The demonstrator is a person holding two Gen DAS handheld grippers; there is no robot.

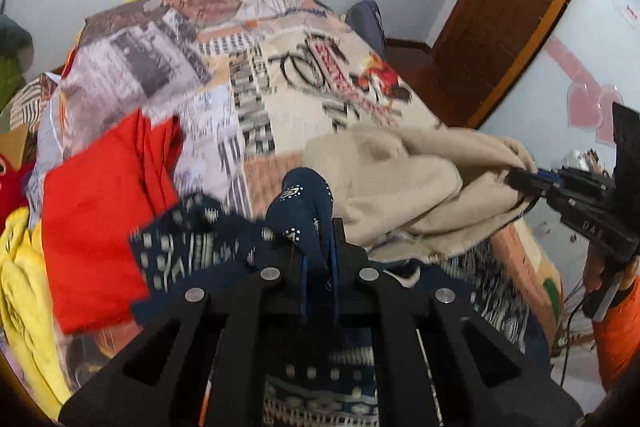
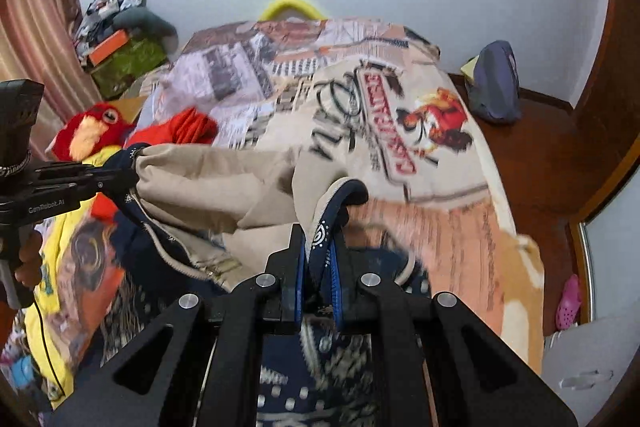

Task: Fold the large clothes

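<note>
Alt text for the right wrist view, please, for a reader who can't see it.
The right gripper pinches a navy patterned garment with beige lining, stretched leftward to the left gripper, which grips its other end. Below lies a bed with a printed cover, red and yellow clothes at left.

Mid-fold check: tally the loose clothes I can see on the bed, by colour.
Navy patterned garment with beige lining, held by both grippers: 1
Red cloth garment: 1
Yellow printed garment: 1
Total: 3

Printed bedspread (image 2: 460, 235) carries red garment (image 1: 100, 211), yellow garment (image 1: 20, 291).
</note>
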